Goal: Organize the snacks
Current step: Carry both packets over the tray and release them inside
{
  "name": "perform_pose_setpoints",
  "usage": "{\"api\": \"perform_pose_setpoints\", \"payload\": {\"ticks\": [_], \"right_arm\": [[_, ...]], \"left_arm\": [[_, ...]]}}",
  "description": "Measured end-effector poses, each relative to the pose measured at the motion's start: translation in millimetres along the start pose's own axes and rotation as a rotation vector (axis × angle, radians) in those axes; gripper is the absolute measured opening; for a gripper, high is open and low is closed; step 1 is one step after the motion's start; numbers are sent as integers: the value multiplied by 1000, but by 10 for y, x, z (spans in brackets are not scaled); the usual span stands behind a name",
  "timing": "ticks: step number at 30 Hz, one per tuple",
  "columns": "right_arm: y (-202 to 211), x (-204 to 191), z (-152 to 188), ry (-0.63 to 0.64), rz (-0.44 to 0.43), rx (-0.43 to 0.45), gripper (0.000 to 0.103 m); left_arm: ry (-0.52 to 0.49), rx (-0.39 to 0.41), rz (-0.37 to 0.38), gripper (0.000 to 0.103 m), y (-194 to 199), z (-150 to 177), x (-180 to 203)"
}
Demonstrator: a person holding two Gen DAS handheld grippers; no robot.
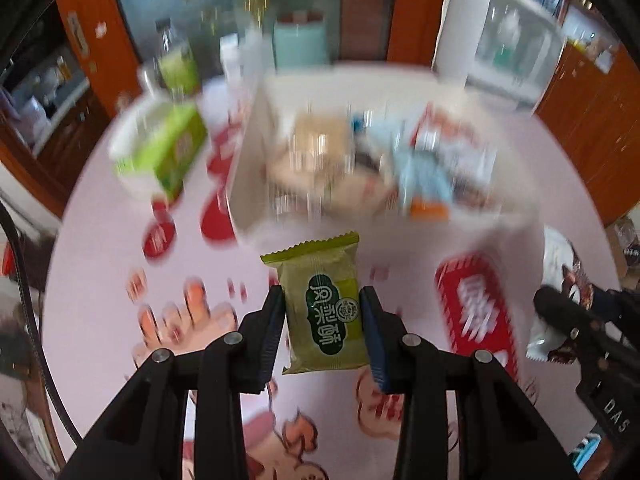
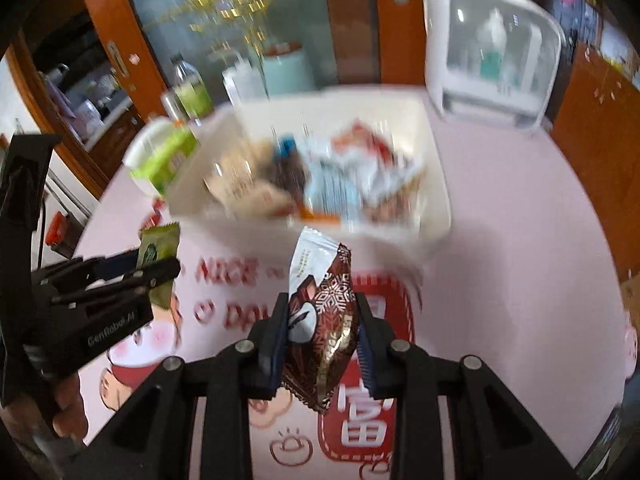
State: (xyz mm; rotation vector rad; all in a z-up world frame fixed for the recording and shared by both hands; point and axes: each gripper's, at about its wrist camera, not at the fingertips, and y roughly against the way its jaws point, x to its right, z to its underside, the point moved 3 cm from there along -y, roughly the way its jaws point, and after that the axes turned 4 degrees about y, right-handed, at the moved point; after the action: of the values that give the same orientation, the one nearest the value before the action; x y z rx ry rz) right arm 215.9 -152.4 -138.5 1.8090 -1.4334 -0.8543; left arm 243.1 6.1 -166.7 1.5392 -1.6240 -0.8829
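The left gripper (image 1: 323, 322) is closed on a green pineapple-cake packet (image 1: 323, 308), its two blue-padded fingers (image 1: 274, 332) pressing the packet's left and right sides so that it stands upright above the pink printed tablecloth (image 1: 100, 280), clear of the surface. From the right wrist view the same gripper (image 2: 154, 270) shows at the left edge, the green packet (image 2: 158, 246) sticking up between its jaws. The right gripper (image 2: 322, 338) is closed on a brown-and-white snack packet (image 2: 326, 320) with a snowflake pattern, pinched at its middle and tilted, its white top end leaning toward the far side of the table. In the left wrist view this gripper (image 1: 560, 312) and its packet (image 1: 560, 276) appear at the right edge. Both held packets hang over the near part of the table, short of a white rectangular bin (image 2: 434, 184) that sits toward the far middle of the tablecloth. The bin holds a blurred heap of snack packets (image 2: 332, 188), among them light blue, red-and-white and tan wrappers; their details cannot be made out. Just left of the bin stands a white tub (image 2: 140, 152) with a green box (image 2: 168, 158) in it, and behind those a bottle with a green label (image 2: 192, 92). At the far right corner of the table sits a white cabinet with a clear door (image 2: 492, 52).
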Motion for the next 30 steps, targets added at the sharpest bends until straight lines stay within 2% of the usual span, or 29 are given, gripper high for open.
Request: {"api": "perform_pose_setpoints", "payload": {"ticks": [4, 10, 16, 23, 25, 26, 27, 30], "right_arm": [[236, 103, -444, 45, 9, 86, 30], [391, 318, -1168, 58, 40, 190, 30], [219, 433, -1704, 55, 44, 202, 31], [-360, 509, -2069, 18, 13, 116, 35], [-539, 518, -2135, 1, -8, 83, 48], [-616, 524, -2162, -10, -14, 66, 61], [-660, 530, -2167, -21, -22, 59, 64], [-730, 572, -2190, -59, -35, 55, 66]], "left_arm": [[-35, 103, -18, 36, 253, -599, 75], [-94, 224, -72, 36, 536, -1286, 190], [-86, 240, -67, 36, 493, -1740, 233], [-50, 198, -52, 37, 123, -2096, 218], [-42, 175, -44, 43, -40, -2183, 196], [-35, 170, -45, 62, -91, -2205, 179], [-24, 168, -46, 85, -143, -2228, 157], [2, 178, -38, 95, -248, -2296, 75]]}}
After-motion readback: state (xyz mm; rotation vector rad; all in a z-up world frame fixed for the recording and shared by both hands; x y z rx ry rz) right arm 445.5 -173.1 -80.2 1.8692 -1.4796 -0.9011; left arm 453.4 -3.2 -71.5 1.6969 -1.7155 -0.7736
